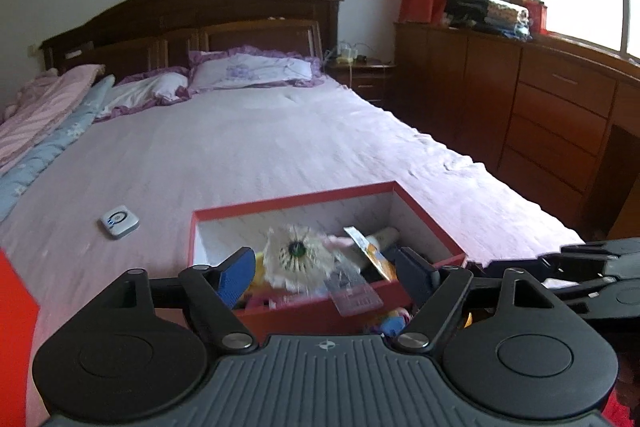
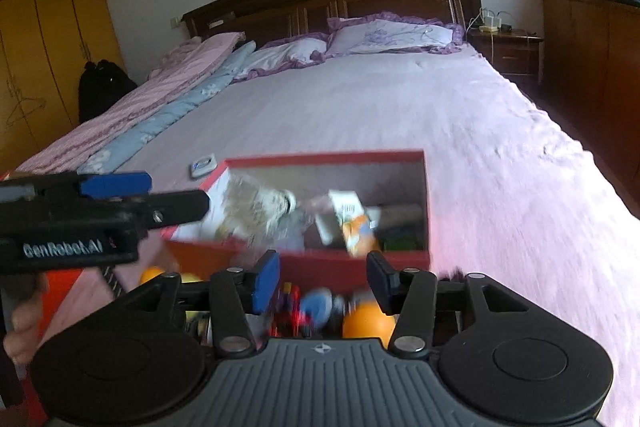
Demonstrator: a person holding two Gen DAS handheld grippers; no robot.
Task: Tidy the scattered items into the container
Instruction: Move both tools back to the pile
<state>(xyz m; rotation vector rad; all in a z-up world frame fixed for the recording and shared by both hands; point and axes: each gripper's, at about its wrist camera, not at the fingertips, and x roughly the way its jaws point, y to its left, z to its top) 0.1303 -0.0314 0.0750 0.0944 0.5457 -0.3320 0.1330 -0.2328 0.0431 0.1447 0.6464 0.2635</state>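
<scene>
Box (image 1: 416, 205): red outside, white inside. Sheet (image 1: 260, 151): pale lilac. Pillow (image 1: 252, 69): white, purple frill. Ball (image 2: 366, 323): orange. Gripper pads (image 2: 266, 279): blue.

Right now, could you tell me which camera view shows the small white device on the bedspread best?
The left wrist view: the white device lies fully visible and unobstructed. In the right wrist view it is smaller, blurred, beside the red box.

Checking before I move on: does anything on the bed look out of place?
Yes: a small white gadget lies alone on the sheet, left of the red box, and toys plus an orange ball sit outside its near wall.
</scene>
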